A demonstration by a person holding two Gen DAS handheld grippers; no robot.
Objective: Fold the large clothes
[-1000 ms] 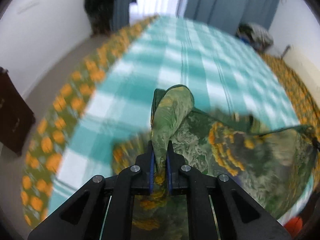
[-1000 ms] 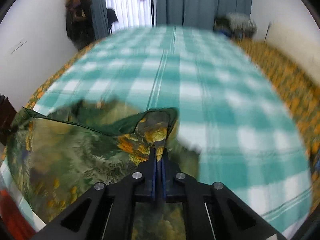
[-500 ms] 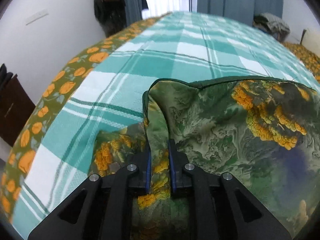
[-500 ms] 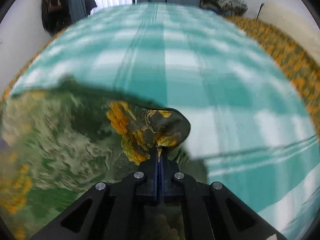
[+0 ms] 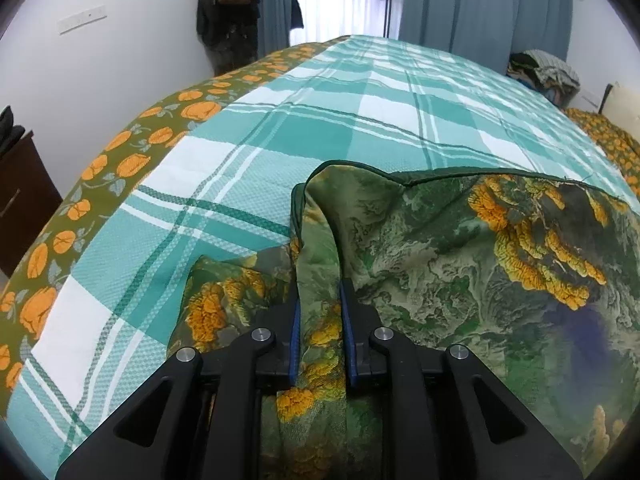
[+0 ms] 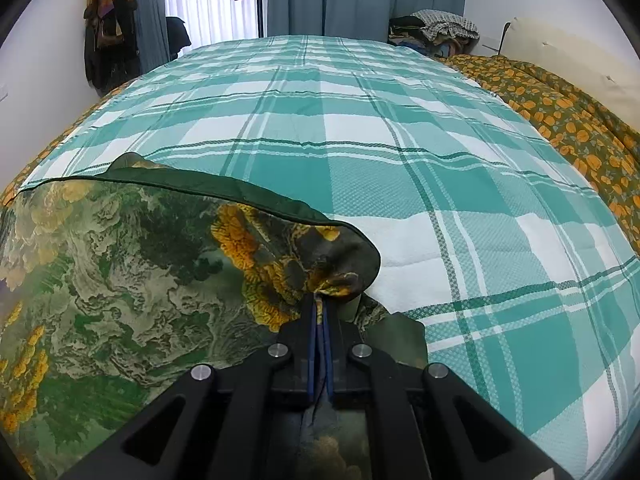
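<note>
A large green cloth (image 5: 440,260) printed with orange flowers lies folded on the teal plaid bedcover (image 5: 320,120), its dark hemmed edge facing away from me. My left gripper (image 5: 320,286) sits low at the cloth's left corner. Its jaws are opening, and a loose fold of the cloth still stands between the blue pads (image 5: 295,320). In the right wrist view the same cloth (image 6: 140,260) fills the lower left. My right gripper (image 6: 319,300) is shut on its right corner, which bunches up just past the fingertips.
The plaid cover (image 6: 360,140) stretches far ahead over an orange-flowered bedspread (image 6: 560,112) showing at both sides. A pile of clothes (image 6: 436,28) sits at the far right corner. Hanging coats (image 5: 228,12), curtains and a dark cabinet (image 5: 20,192) stand along the left wall.
Both grippers came down with the cloth's corners, so the cloth now lies flat on the bed. The left jaws have parted around their fold. The right jaws stay shut.
</note>
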